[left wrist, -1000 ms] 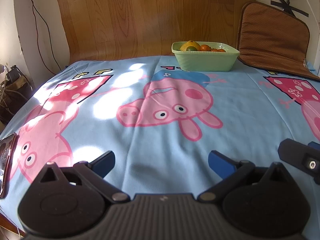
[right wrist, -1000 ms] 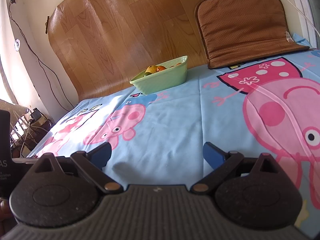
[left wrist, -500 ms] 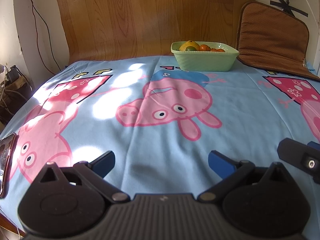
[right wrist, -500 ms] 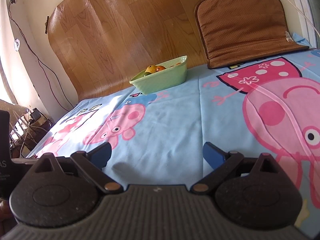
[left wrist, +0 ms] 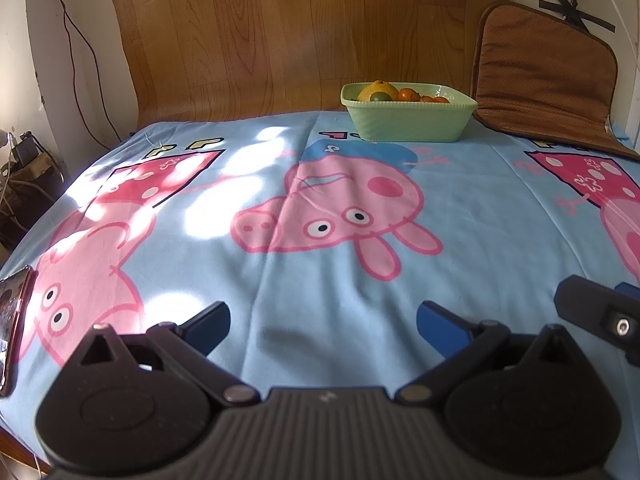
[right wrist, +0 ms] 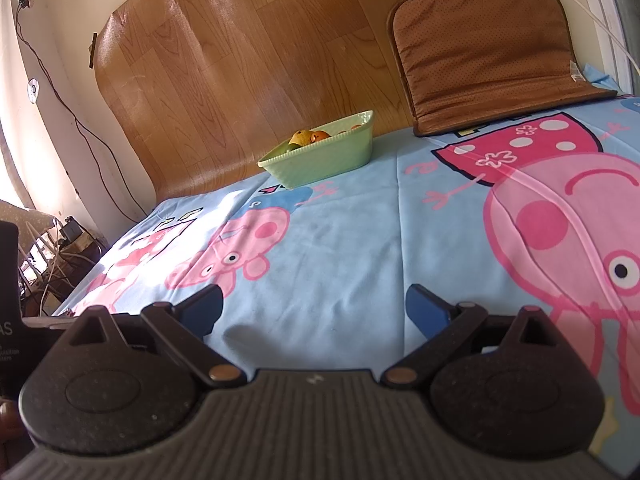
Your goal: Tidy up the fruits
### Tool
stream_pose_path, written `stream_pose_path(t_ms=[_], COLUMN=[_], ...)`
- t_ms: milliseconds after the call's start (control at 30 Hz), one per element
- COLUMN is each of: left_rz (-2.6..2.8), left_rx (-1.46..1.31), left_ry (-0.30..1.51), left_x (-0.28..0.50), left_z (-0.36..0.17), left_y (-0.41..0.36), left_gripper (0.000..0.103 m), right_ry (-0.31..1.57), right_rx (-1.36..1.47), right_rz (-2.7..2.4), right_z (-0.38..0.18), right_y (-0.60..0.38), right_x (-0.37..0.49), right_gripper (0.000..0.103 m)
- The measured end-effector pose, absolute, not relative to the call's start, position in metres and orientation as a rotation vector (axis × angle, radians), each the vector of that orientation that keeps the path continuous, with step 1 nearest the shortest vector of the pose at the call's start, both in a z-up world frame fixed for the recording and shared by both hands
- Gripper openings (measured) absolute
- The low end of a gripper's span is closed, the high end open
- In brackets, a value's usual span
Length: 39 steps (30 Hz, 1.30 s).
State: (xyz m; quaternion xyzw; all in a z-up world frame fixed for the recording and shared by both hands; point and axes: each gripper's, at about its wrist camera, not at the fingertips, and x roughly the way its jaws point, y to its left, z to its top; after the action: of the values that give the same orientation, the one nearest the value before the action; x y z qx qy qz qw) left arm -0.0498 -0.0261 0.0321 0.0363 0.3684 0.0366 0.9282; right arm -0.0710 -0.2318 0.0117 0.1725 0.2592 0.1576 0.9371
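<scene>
Left wrist view: the left gripper [left wrist: 322, 324] hangs low over the cartoon-pig cloth [left wrist: 320, 280], blue fingers spread wide and holding nothing. The green dish [left wrist: 408, 120] stands well beyond it at the cloth's far edge, just beside the brown cushion [left wrist: 544, 80], with fruits [left wrist: 400, 93] piled inside.

Right wrist view: the right gripper [right wrist: 314, 310] is likewise released and bare. The green dish [right wrist: 320, 156] sits far ahead, left of the cushion [right wrist: 488, 52], before the wood-grain sheet [right wrist: 240, 60].

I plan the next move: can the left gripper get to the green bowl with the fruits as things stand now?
Probably yes. The left gripper is open and holds nothing, and only bare blue sheet lies between it and the green bowl, which stands far ahead, beside the brown cushion.
</scene>
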Motion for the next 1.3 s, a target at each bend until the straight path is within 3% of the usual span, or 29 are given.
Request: stream_pose_path(t_ms=[1300], left_rz=[0.098], left_rx=[0.082], left_ry=[0.726], left_x=[-0.0516], left_z=[0.0388], left_y=[-0.0252], left_gripper=[0.103], right_ry=[0.493], right_rx=[0.337], right_rz=[0.316], right_z=[0.0160], right_y=[-0.2327], right_x=[-0.0747], right_gripper=[0.099])
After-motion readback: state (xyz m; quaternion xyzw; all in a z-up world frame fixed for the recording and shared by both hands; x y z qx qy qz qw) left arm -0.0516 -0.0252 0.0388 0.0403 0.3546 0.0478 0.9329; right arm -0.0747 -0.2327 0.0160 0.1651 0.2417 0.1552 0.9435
